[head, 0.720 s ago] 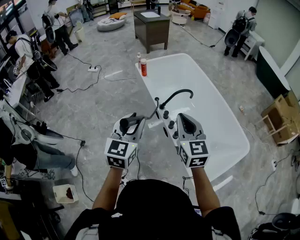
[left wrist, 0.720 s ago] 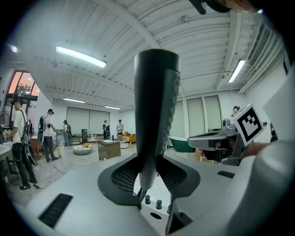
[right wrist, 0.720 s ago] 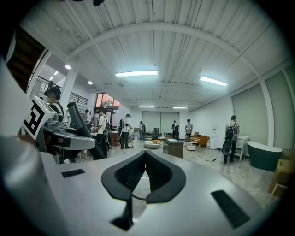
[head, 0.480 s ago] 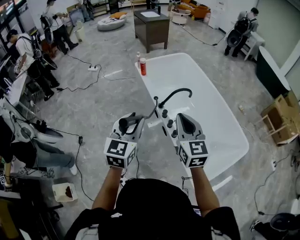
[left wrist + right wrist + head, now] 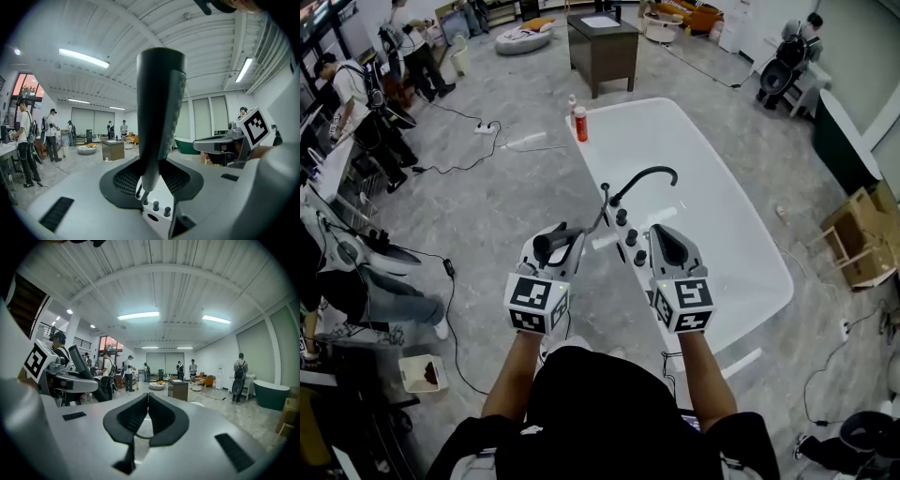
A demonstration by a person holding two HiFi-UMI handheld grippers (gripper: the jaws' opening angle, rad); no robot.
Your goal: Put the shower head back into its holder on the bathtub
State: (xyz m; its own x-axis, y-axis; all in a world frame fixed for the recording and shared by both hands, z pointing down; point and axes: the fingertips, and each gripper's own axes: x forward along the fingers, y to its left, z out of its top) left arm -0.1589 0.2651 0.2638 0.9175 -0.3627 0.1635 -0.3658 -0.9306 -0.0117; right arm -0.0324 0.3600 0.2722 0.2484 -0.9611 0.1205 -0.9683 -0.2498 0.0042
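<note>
While clamped upright between the left gripper's [image 5: 153, 179] fingers, poised near the bathtub [image 5: 750, 246] rim, likely for lowering into the holder: shower head [image 5: 158, 108], dark, smooth, tapering, with a ribbed strip down one side and a thin metal hose [image 5: 139, 192] trailing below. Just short of the black knobs [image 5: 628, 234] and curved spout [image 5: 647, 178] on the glossy white rim. Right gripper's [image 5: 668, 240] fingers pressed together, empty, alongside.
</note>
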